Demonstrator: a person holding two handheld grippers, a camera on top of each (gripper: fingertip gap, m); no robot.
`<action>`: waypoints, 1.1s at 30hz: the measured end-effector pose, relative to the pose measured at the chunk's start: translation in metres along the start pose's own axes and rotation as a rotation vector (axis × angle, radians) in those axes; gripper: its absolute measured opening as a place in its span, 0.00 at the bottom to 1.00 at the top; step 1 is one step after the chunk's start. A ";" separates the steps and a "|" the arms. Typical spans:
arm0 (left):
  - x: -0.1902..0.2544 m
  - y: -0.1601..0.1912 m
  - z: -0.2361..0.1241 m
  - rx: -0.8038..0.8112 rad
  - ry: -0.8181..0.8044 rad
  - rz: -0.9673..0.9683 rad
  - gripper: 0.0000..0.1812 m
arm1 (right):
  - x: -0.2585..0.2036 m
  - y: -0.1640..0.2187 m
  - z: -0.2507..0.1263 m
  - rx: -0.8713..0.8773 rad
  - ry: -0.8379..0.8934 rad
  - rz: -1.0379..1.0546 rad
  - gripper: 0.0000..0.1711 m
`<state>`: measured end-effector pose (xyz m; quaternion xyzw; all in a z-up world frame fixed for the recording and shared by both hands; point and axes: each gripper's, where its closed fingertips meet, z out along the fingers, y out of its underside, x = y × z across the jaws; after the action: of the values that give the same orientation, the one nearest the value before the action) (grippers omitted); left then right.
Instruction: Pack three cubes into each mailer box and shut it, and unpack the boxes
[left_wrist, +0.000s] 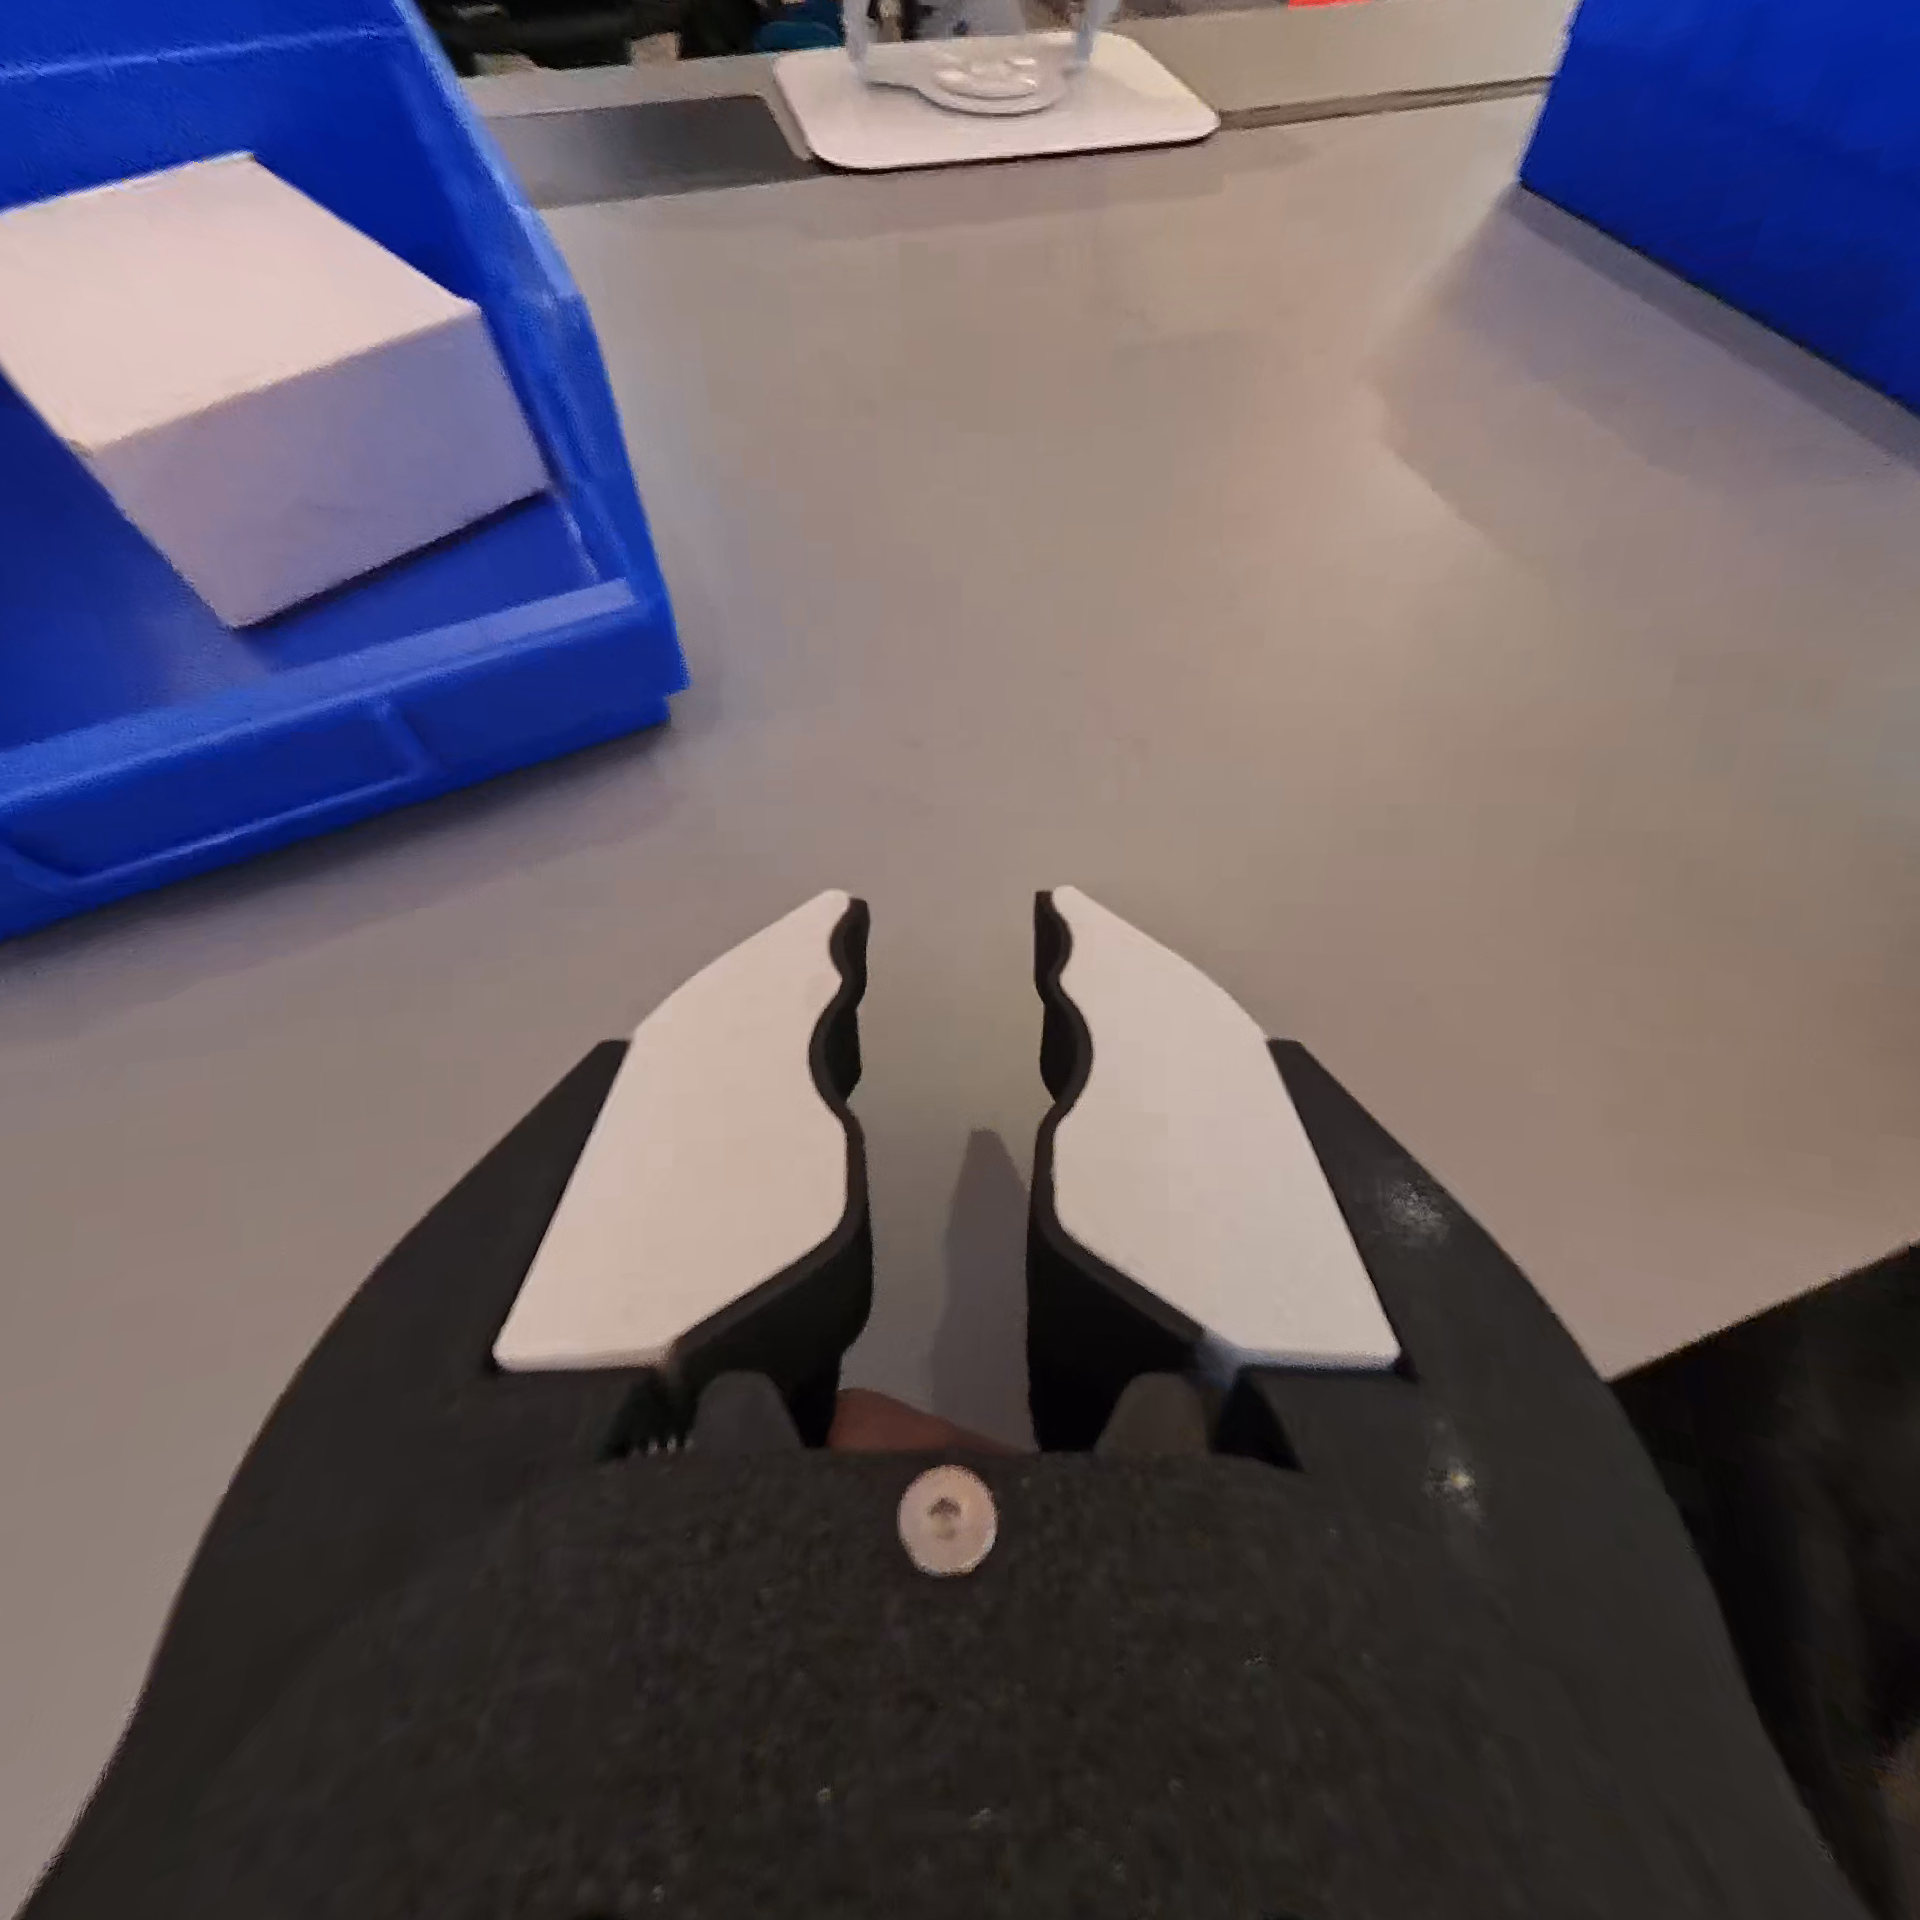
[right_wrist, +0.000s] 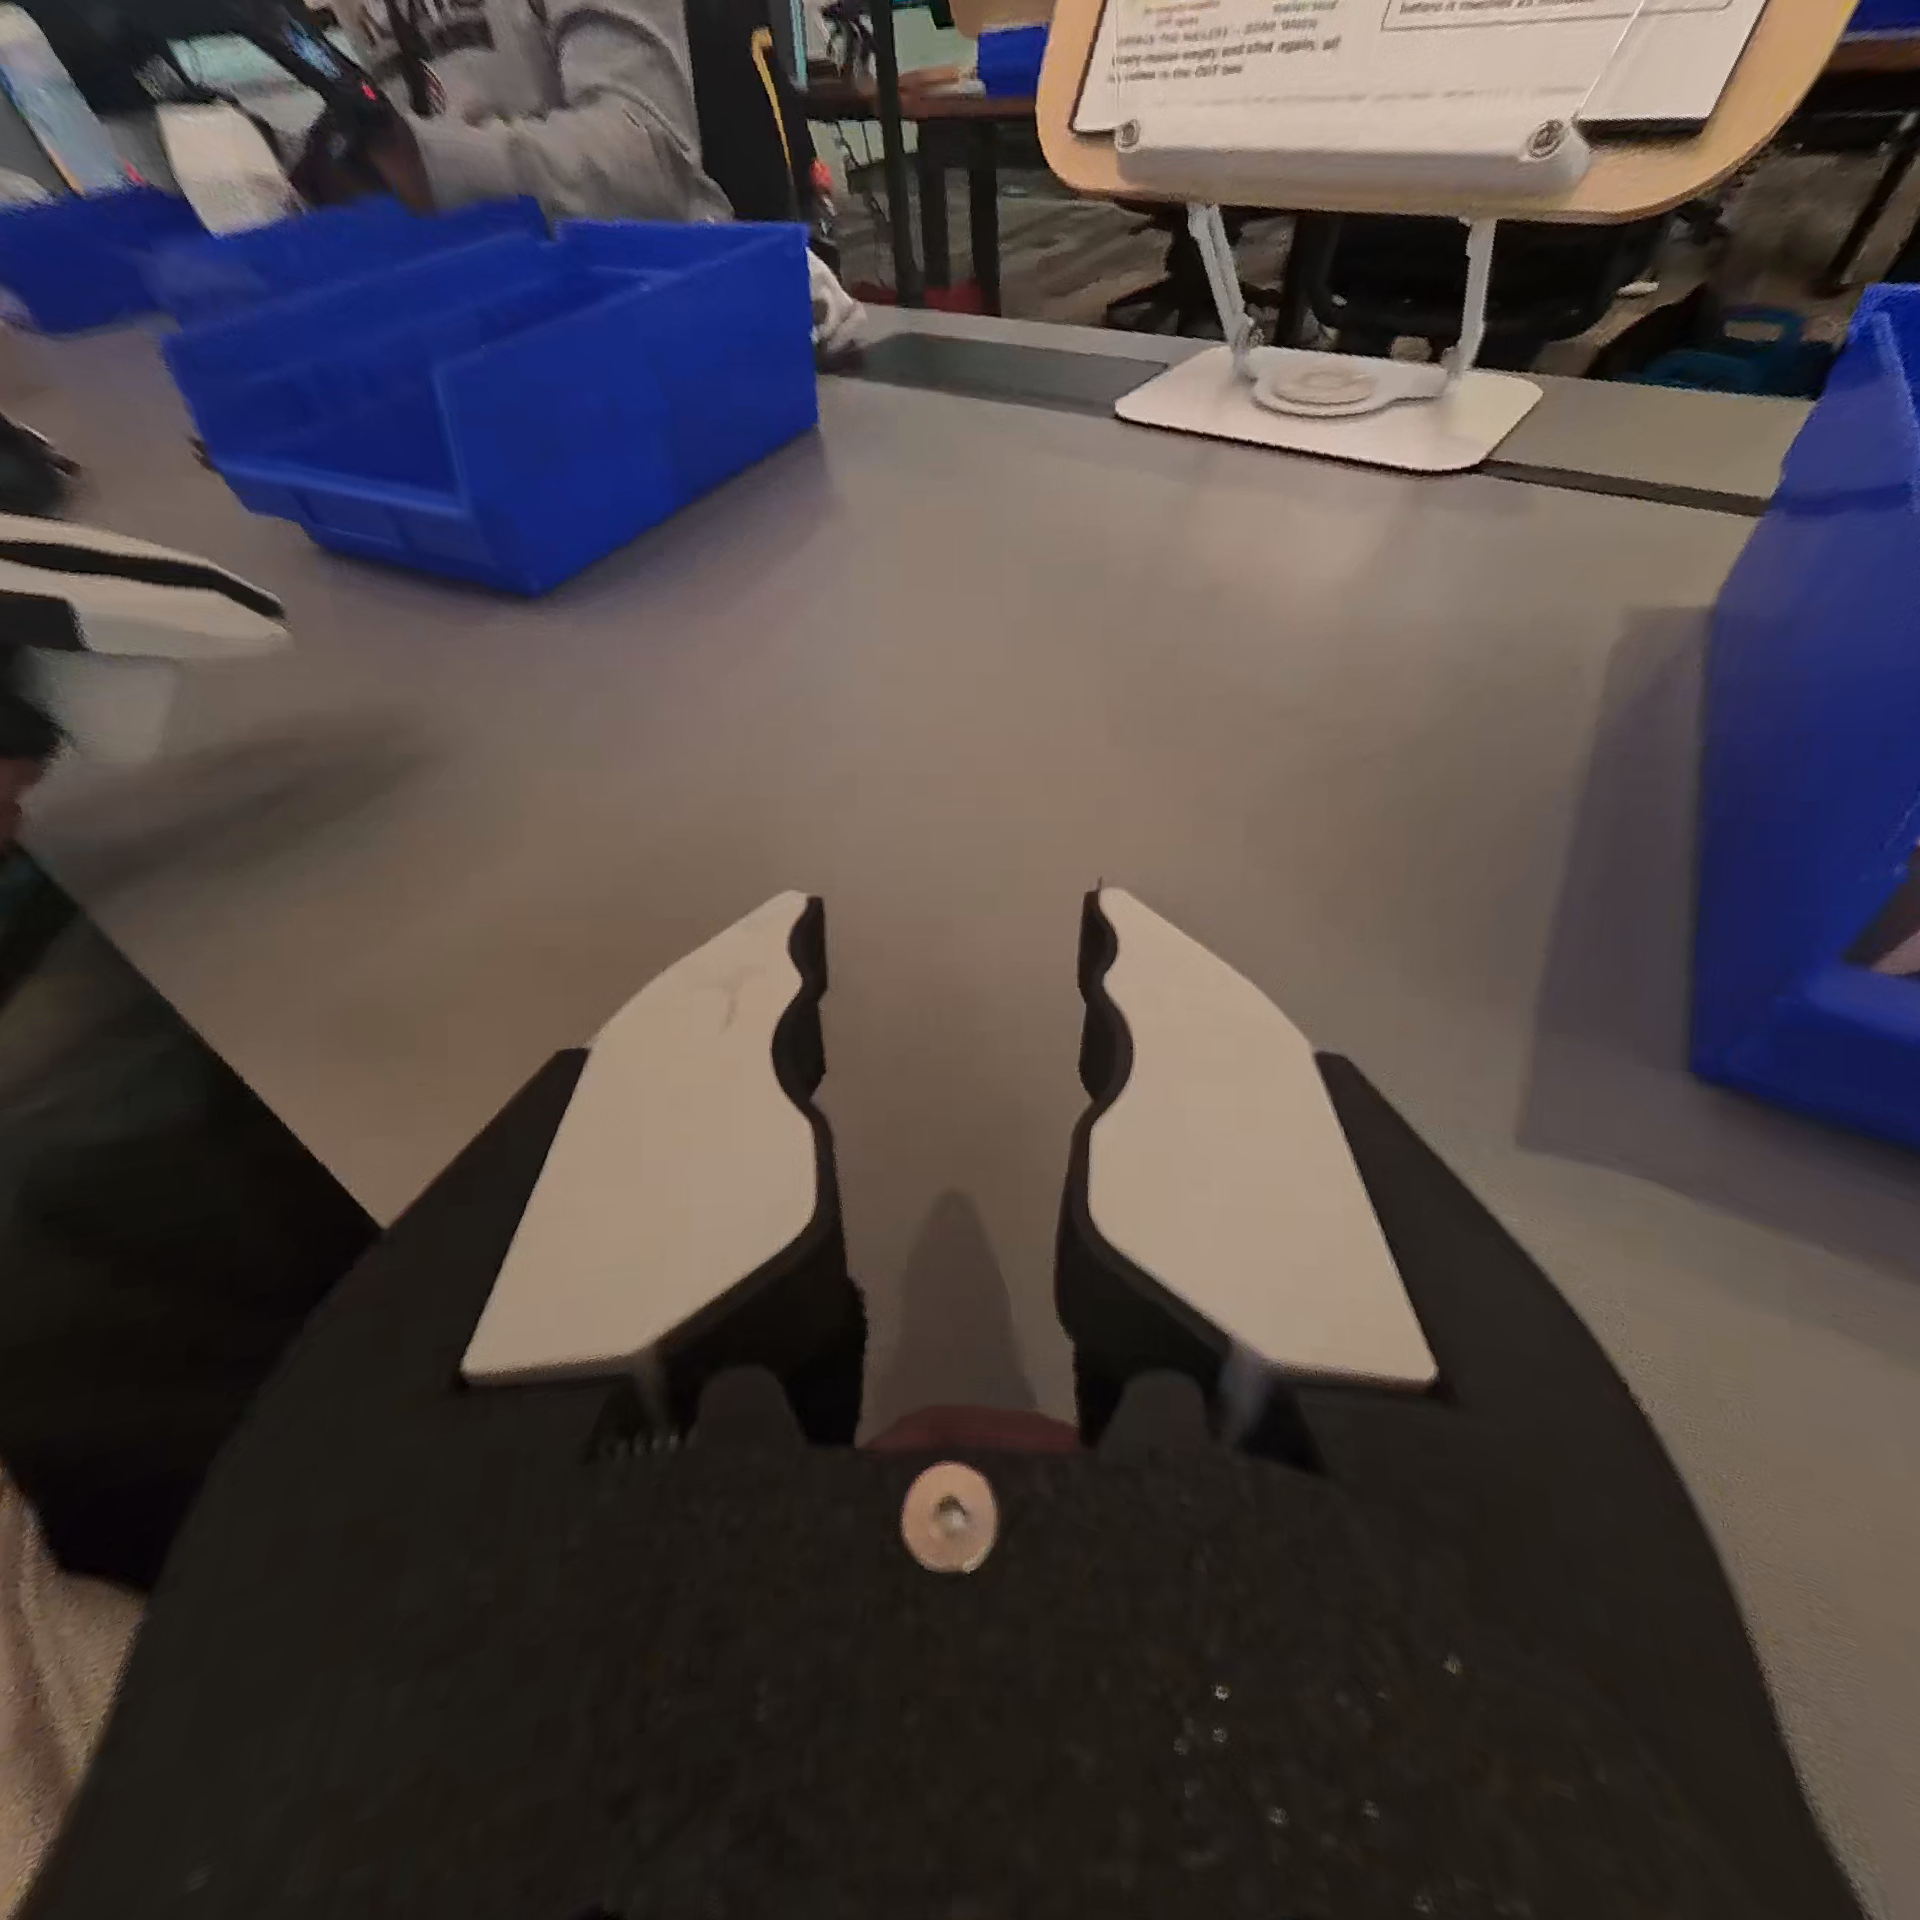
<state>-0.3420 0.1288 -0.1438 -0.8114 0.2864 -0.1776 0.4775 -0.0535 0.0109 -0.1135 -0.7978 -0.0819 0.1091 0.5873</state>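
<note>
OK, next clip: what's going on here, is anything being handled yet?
Nothing is held right now. A person has a gripper in each hand; the left gripper and right gripper are both open and empty above the bare grey table. A closed white mailer box lies tilted in the blue bin on the left. Another blue bin stands on the right, its contents mostly hidden. No cubes are visible. A stand with a sheet sits at the far edge.

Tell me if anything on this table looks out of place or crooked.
Only one thing: the white mailer box sits tilted in the left blue bin, one end propped higher, not flat on the bottom. Both the left gripper and the right gripper are open and empty.
</note>
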 end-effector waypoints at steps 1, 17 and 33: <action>-0.004 0.000 0.001 -0.011 -0.010 -0.009 0.17 | 0.001 -0.002 -0.001 0.015 -0.005 0.013 0.26; -0.031 -0.004 -0.014 0.038 -0.042 -0.117 0.18 | -0.014 -0.002 0.041 -0.021 -0.155 0.201 0.23; -0.163 -0.087 0.049 -0.150 -0.198 -0.146 0.35 | -0.012 0.003 0.053 -0.063 -0.115 0.073 0.21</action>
<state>-0.4146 0.2977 -0.0933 -0.8771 0.1907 -0.1088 0.4272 -0.0797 0.0555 -0.1306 -0.8107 -0.0899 0.1736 0.5519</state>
